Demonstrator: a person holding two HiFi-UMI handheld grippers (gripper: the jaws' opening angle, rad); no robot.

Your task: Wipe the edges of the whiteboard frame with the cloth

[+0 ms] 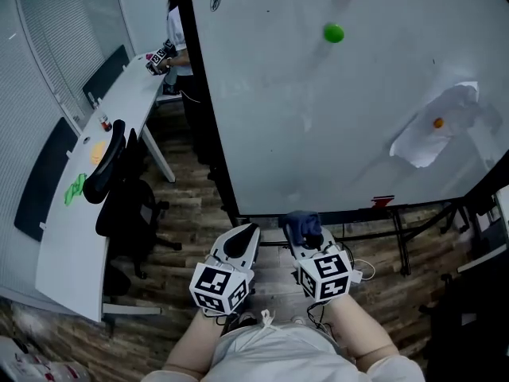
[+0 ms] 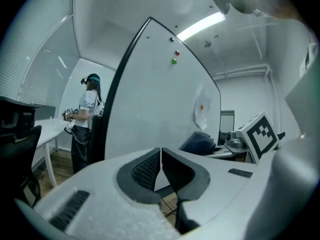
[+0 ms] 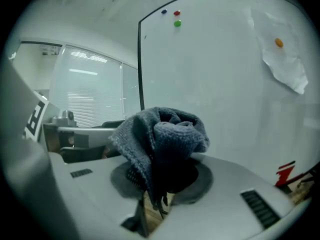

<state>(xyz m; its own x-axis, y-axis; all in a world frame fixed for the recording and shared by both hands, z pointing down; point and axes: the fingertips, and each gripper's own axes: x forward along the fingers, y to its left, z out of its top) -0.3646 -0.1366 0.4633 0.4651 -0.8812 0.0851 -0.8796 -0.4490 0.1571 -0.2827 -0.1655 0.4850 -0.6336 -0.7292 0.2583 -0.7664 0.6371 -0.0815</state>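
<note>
Head view: whiteboard [image 1: 318,118] runs out of shot at top and right; its black frame [image 1: 208,110] shows only down the left side and along the bottom. Right gripper [image 1: 305,243] fingers [image 3: 202,180] clenched on the cloth [image 3: 160,136], tips buried under it. Cloth is dark blue-grey, knitted, bunched into a lump, right at the bottom frame edge; can't tell if it touches the frame. Left gripper [image 2: 160,159] fingers [image 2: 144,170] pressed together, nothing between, just beside the right one. Bare wood floor [image 1: 191,181] left of the frame; office chair [image 1: 119,197] and white bench [image 1: 71,245] further left. Cables [image 1: 362,274] and stand legs [image 1: 402,245] crowd under the bottom edge
</note>
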